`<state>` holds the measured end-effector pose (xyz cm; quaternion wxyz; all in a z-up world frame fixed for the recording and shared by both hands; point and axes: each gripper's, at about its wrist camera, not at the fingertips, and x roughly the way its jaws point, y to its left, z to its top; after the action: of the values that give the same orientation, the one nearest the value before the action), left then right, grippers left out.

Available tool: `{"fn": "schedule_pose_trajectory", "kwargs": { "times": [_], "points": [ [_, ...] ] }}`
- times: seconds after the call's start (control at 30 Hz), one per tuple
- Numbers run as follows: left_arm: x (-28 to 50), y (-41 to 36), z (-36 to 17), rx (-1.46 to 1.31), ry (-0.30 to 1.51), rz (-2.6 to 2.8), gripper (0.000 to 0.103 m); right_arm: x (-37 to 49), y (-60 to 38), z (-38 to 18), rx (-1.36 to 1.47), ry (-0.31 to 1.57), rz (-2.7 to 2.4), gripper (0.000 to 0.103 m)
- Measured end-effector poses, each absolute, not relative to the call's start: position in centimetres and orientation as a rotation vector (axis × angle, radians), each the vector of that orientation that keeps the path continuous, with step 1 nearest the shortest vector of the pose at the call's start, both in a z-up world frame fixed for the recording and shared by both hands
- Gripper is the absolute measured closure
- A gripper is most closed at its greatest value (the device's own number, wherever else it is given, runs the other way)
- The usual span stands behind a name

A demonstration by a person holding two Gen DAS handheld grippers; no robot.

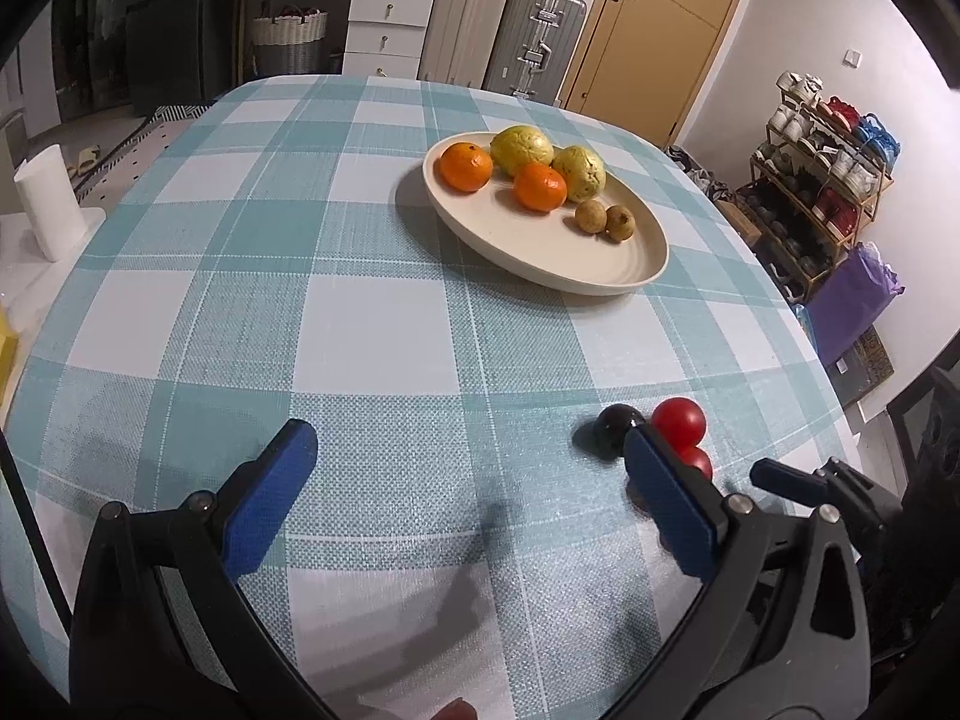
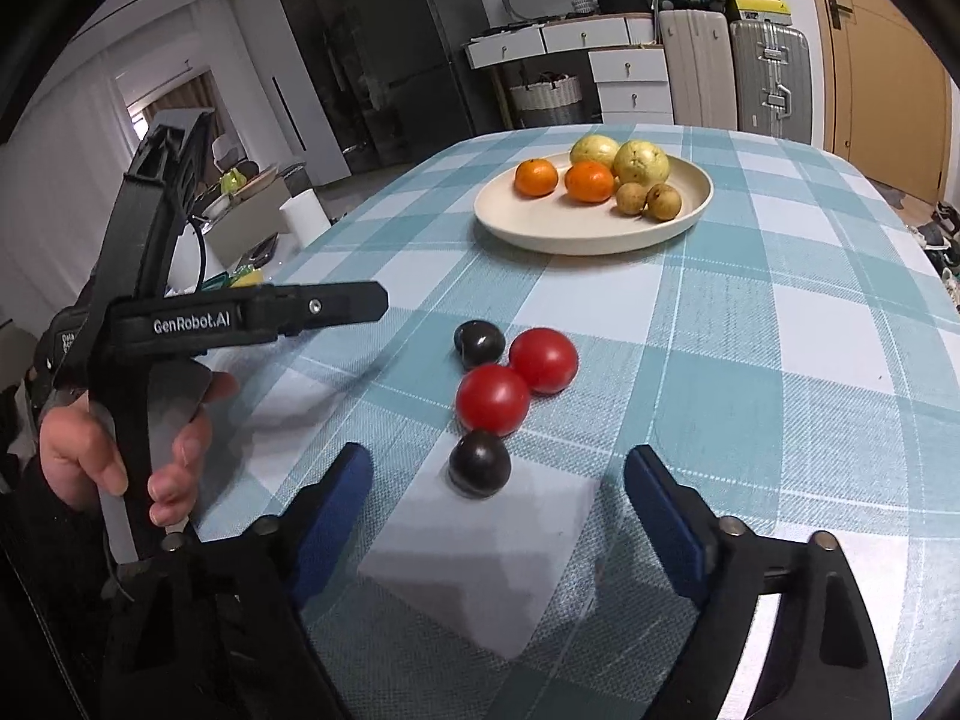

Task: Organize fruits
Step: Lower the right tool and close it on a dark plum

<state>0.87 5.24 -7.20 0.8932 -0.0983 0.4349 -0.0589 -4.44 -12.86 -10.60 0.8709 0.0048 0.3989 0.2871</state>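
Observation:
A cream plate (image 1: 600, 276) (image 2: 522, 228) holds two oranges (image 2: 589, 182), two yellow-green guavas (image 2: 641, 161) and two small brown fruits (image 2: 663, 202). On the cloth lie two red tomatoes (image 2: 493, 399) (image 1: 678, 420) and two dark plums (image 2: 480, 463) (image 1: 618, 429) in a tight cluster. My right gripper (image 2: 498, 471) is open, with the near plum just ahead between its blue fingertips. My left gripper (image 1: 465, 441) is open and empty over bare cloth; its right finger (image 1: 666, 492) partly hides the cluster.
The table has a teal and white checked cloth (image 1: 372, 330). A white paper roll (image 1: 48, 204) stands off the left edge. Suitcases (image 1: 534, 42), drawers, a door and a shoe rack (image 1: 822, 180) stand beyond. The left gripper's body (image 2: 180, 324) and hand fill the right view's left side.

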Motion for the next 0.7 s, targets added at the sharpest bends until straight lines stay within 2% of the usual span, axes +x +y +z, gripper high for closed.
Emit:
{"fn": "schedule_pose_trajectory", "kwargs": {
  "times": [0.17,0.23,0.3,0.37,0.43,0.5,0.7],
  "points": [
    [0.9,5.4,-7.2,-0.208,0.903,-0.121,0.001,-4.3,-12.3,-11.1,-0.016,0.849,0.606,0.034],
    [0.9,5.4,-7.2,-0.209,0.906,-0.125,0.001,-4.3,-12.1,-11.3,-0.024,0.854,0.608,0.045],
    [0.9,5.3,-7.3,-0.211,0.908,-0.138,0.001,-4.1,-11.9,-11.6,-0.03,0.863,0.603,0.048],
    [0.9,5.1,-7.2,-0.202,0.906,-0.14,0.001,-4.1,-11.8,-11.6,-0.045,0.853,0.597,0.056],
    [0.9,5.1,-7.2,-0.203,0.907,-0.142,0.001,-4.1,-11.6,-11.6,-0.054,0.856,0.59,0.075],
    [0.9,5.0,-7.3,-0.205,0.909,-0.142,0.001,-4.2,-11.5,-11.6,-0.044,0.849,0.616,0.079],
    [1.1,4.8,-7.5,-0.2,0.919,-0.145,0.001,-4.2,-11.4,-11.7,-0.051,0.844,0.628,0.08]
  ]
}}
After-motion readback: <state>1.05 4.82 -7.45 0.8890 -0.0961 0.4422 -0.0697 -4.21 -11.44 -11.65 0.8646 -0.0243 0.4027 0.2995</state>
